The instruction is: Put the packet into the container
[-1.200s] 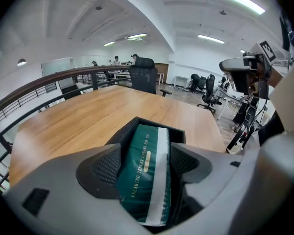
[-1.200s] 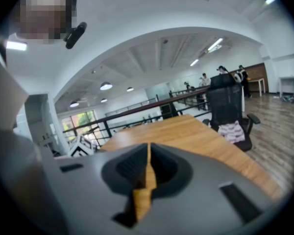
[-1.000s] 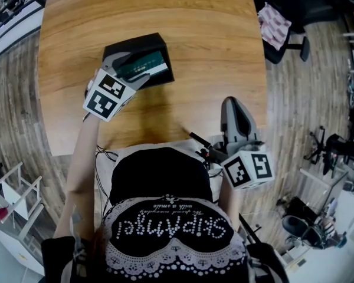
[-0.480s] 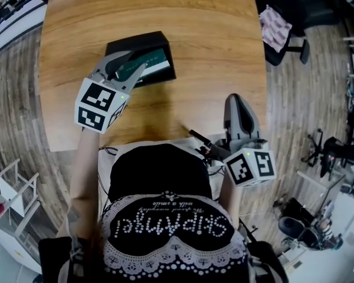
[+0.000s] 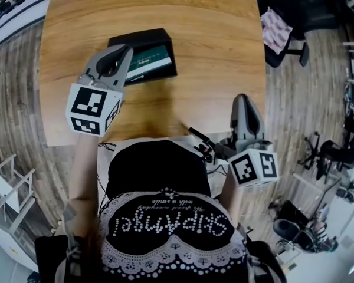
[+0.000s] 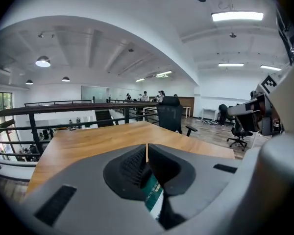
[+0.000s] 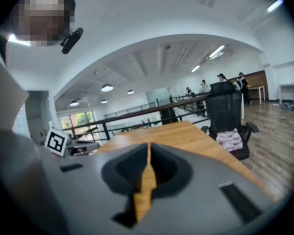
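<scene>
A black container (image 5: 135, 38) stands on the wooden table (image 5: 212, 28), left of centre. The green and white packet (image 5: 150, 59) lies inside it. My left gripper (image 5: 124, 51) hangs over the container's near left corner, lifted off the packet. Its jaws have just been closing and now meet with nothing between them. In the left gripper view (image 6: 147, 148) the packet (image 6: 152, 197) shows below, through the gap behind the tips. My right gripper (image 5: 246, 101) is shut and empty at the table's near right edge; the right gripper view (image 7: 148, 148) shows its jaws touching.
An office chair with a pink cloth (image 5: 274, 25) stands right of the table, also visible as the chair (image 7: 230, 138). A black cabled device (image 5: 202, 146) sits at the person's waist. A white rack (image 5: 12, 193) is at lower left. A railing (image 6: 63, 109) runs beyond the table.
The left gripper rose and drew back from the container towards the person, its jaws going from wide open to shut. The packet stayed in the container. The right gripper barely moved.
</scene>
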The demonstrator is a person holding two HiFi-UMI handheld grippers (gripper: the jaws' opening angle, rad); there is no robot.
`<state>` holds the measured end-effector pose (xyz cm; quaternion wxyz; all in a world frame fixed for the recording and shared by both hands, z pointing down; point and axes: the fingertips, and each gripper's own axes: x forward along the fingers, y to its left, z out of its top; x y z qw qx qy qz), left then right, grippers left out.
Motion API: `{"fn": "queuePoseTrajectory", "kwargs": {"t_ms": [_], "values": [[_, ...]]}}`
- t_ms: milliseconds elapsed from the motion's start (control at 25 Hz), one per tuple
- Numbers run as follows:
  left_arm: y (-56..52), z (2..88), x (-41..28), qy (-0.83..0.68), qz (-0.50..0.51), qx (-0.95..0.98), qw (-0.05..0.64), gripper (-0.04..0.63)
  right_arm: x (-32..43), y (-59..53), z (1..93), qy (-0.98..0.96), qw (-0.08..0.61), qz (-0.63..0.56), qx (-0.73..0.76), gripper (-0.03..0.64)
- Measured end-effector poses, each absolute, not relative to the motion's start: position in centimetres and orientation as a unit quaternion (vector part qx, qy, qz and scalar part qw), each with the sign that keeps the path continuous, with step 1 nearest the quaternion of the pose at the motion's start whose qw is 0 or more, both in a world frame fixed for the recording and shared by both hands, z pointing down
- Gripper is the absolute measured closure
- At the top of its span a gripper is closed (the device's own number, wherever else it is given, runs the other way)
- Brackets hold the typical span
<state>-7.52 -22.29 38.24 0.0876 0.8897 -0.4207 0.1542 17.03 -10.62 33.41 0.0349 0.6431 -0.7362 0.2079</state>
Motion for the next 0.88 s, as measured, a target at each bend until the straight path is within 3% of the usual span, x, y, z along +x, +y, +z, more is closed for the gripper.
{"fn": "queuePoseTrajectory", "kwargs": {"t_ms": [880], "values": [[-17.5, 29.4, -14.6, -0.534, 0.015, 0.843, 0.065, 0.565, 14.2, -11.5, 31.8, -0.768, 0.043, 0.184, 0.611, 0.577]]}}
